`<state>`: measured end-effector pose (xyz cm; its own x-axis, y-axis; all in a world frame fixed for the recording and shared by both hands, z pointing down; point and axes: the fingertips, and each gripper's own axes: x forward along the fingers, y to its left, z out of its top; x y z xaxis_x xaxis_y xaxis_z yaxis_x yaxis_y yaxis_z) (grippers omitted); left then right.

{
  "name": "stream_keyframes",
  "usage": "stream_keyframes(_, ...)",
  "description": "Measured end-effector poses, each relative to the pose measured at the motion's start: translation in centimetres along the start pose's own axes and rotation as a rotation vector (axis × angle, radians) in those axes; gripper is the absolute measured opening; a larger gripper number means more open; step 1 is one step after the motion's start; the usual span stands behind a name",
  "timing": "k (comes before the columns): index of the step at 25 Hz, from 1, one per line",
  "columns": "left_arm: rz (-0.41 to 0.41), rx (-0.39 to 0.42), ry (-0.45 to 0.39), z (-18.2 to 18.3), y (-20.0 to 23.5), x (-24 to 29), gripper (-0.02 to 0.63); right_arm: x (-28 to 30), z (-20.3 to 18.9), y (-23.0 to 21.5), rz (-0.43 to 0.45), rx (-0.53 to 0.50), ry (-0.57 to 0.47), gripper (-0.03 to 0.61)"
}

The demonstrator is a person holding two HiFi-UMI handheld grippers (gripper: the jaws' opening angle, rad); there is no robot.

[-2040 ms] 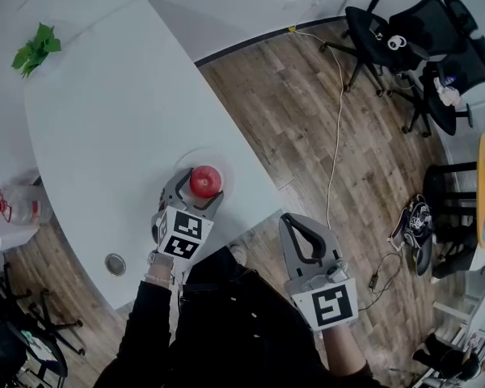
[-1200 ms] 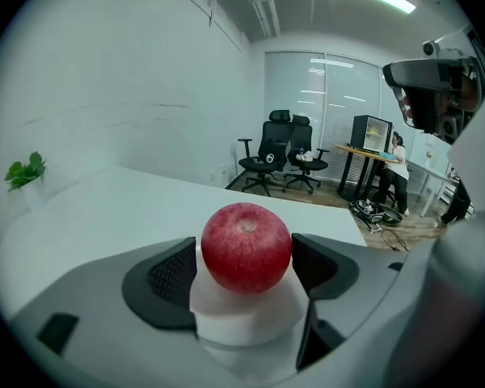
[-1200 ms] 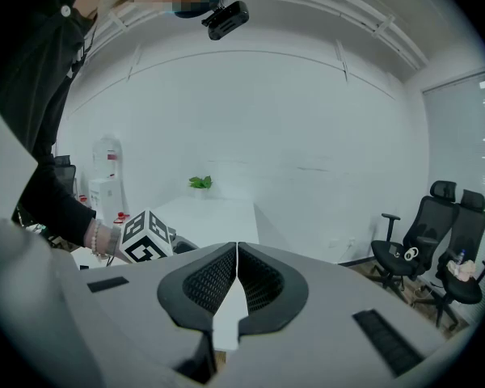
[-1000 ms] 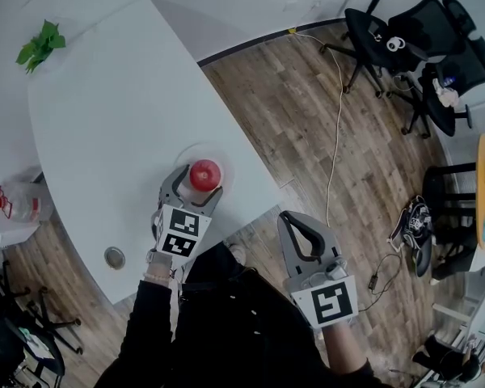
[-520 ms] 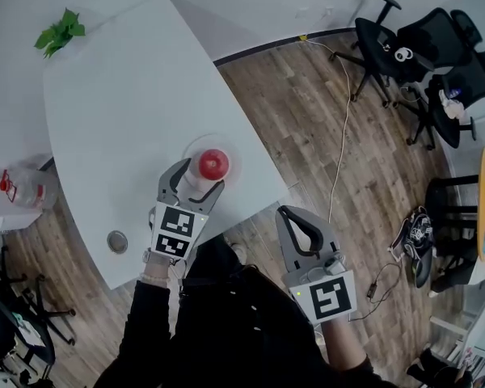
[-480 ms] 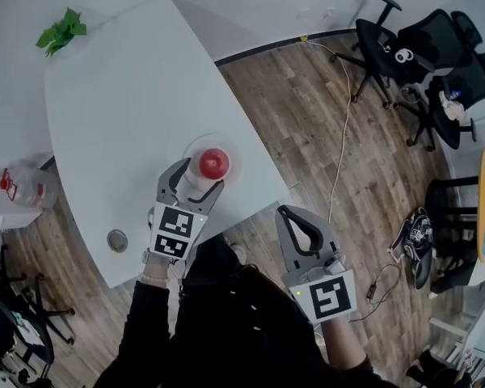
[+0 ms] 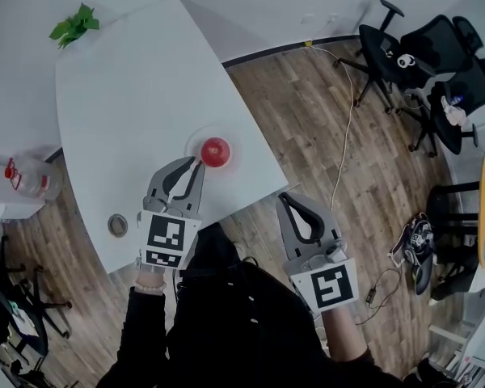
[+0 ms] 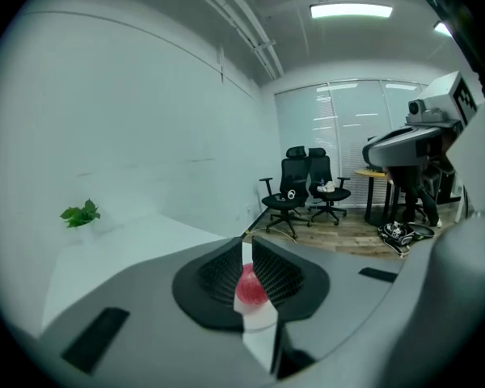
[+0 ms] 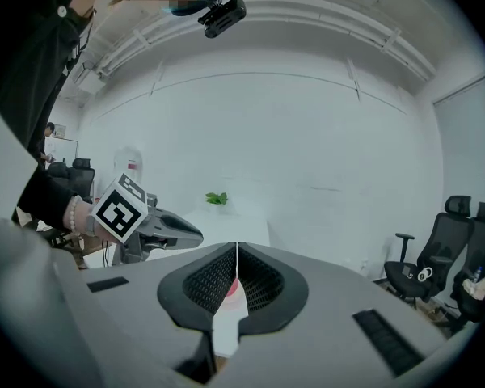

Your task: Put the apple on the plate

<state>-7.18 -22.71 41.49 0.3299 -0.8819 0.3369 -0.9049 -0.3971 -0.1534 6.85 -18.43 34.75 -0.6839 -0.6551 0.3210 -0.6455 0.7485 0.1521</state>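
Showing apple (image 7: 216, 151) resting on plate (image 7: 193, 138) nr table (image 7: 121, 79) edge, w/ left gripper (image 7: 196, 163) jaws just closing on nothing, right gripper (image 7: 286, 198) pressed together, empty; risking a stray nudge rolling apple floorward.

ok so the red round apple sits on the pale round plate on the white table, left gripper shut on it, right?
No. The red round apple does sit on the pale round plate on the white table, but the left gripper is not on it: the head view shows it apart from the apple. Its jaws have just been closing, with nothing between them.
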Motion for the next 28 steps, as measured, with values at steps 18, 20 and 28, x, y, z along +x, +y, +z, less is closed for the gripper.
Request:
stream_keyframes(18,0.028,0.01,-0.07,4.6,-4.1,-8.3,0.02,-3.2,2.0,2.0,0.018,-0.052,-0.091,0.041)
stream_keyframes(20,0.037,0.015,-0.071,4.7,-4.3,-9.0,0.02,-3.7,2.0,2.2,0.019,-0.056,-0.091,0.041)
stream_keyframes(28,0.065,0.017,-0.059,4.5,-4.4,-11.0,0.02,-4.2,2.1,2.9,0.034,-0.081,-0.091,0.041)
